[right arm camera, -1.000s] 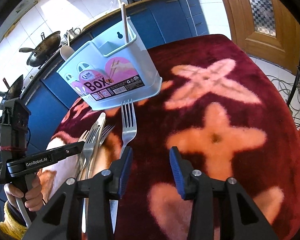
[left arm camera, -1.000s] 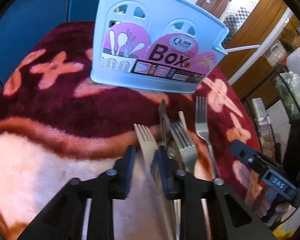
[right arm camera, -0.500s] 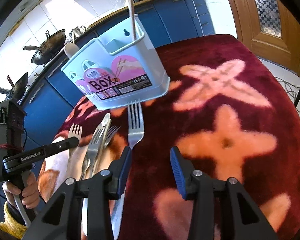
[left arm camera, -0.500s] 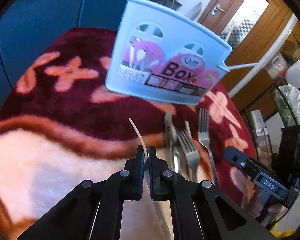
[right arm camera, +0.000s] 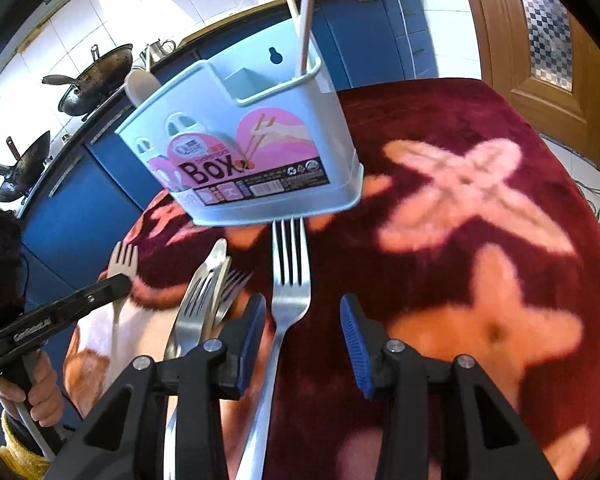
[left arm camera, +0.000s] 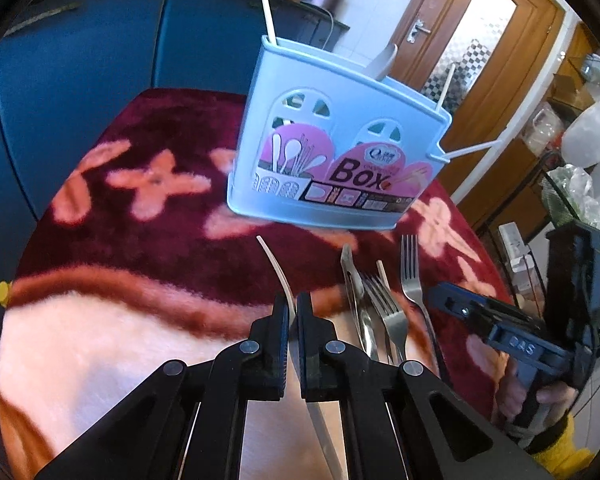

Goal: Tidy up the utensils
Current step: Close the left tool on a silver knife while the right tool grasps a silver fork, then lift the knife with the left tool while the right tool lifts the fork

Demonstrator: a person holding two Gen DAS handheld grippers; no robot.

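- Left gripper (left arm camera: 293, 308): clenched on a pale fork (left arm camera: 274, 266), edge-on between the pads, tines lifted clear of the red floral cloth (left arm camera: 148, 240).
- Right gripper (right arm camera: 303, 312): released, jaws apart astride a steel fork (right arm camera: 289, 280) lying flat; pads not touching it.
- Blue utensil box (left arm camera: 340, 160): upright at the far side, chopsticks (right arm camera: 306, 20) and a spoon (right arm camera: 140, 84) already inside.
- Remaining pile (left arm camera: 374, 300): forks and a knife, near right of the held fork.
- Advised next: lift higher, tip handle downward, lower into an open compartment without nudging the box.
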